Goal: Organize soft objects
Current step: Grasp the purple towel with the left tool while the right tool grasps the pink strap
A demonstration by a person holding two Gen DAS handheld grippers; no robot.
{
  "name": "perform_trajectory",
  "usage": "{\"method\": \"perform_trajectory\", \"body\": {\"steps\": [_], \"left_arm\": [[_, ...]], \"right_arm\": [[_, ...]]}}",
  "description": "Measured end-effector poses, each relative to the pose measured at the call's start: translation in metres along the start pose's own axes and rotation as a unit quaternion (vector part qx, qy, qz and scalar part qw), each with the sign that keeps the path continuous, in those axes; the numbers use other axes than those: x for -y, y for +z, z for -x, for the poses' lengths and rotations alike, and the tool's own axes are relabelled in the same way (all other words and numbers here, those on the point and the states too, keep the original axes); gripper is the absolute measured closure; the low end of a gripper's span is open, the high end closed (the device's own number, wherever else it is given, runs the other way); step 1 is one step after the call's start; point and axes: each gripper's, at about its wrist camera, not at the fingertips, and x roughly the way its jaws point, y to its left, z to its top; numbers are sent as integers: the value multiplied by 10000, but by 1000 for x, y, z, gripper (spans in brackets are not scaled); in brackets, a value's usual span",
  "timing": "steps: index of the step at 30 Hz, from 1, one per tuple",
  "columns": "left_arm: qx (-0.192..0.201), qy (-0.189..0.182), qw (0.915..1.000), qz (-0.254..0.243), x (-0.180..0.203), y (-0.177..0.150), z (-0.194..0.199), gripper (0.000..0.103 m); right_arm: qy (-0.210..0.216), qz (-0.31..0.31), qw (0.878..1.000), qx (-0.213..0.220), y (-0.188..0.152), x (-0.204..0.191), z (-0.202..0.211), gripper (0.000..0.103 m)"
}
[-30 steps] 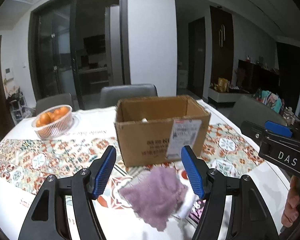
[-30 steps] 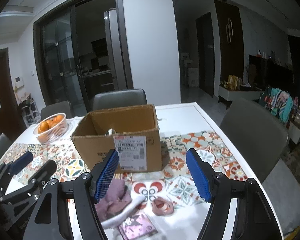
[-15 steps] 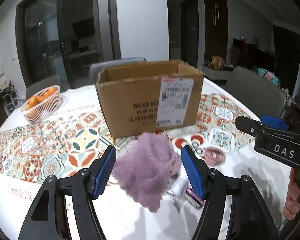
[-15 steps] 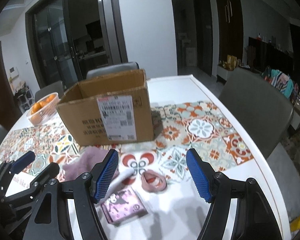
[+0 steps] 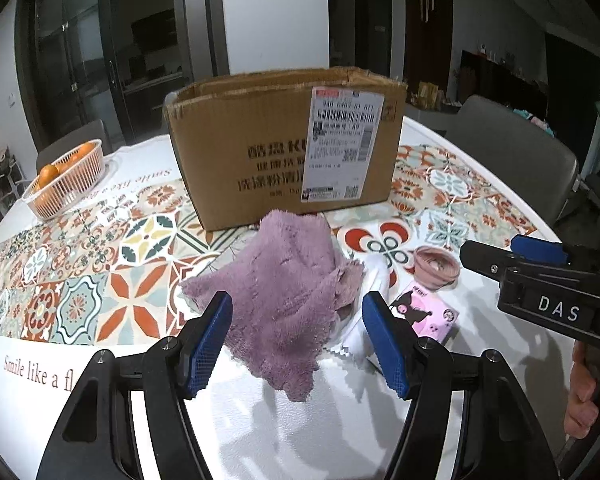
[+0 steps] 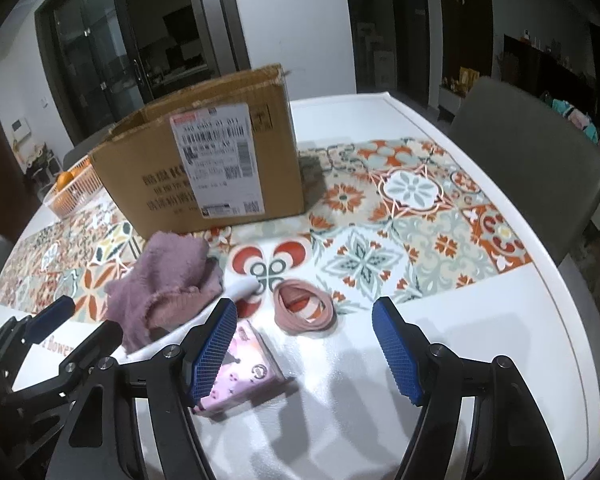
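Your left claw [image 5: 296, 338] and right claw [image 6: 304, 348] are both spread and empty: you're in the approach step. The purple cloth [image 5: 288, 292] lies on the tabletop [image 5: 340, 432] before the cardboard box [image 5: 276, 144]; next, I'd judge, lower the left claw and pinch it.

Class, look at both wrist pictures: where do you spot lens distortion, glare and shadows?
Left wrist view: fisheye bends the table edge and darkens the corners; the purple cloth casts a shadow toward the camera. Right wrist view: same bending; glare on the glossy white tabletop near the pink packet.
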Motion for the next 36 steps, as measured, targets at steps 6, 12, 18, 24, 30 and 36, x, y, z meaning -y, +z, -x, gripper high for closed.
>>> {"method": "perform_trajectory", "body": {"steps": [6,12,18,24,30,36], "left_arm": [[-176,0,9998,-7,-1,-3,-18,37],[-262,7,9997,6,-1,-3,-32,38],[-349,-44,9993,126,-6,-2,-41,52],[-478,-149,9984,250,-9,-4,-48,81],[-450,-198,9981,370,-12,-4,-44,87],[-317,-213,9984,424,-13,0,-35,89]], "right_arm": [[4,-52,9997,-237,-4,2,-19,32],[2,-115,9990,-435,-4,5,-37,31],[4,-107,9986,-516,-2,4,-50,31],[-84,-26,9985,-545,0,0,-60,32],[-127,73,9984,-551,-1,-3,-64,53],[-7,27,9981,-609,-4,-4,-66,79]]}}
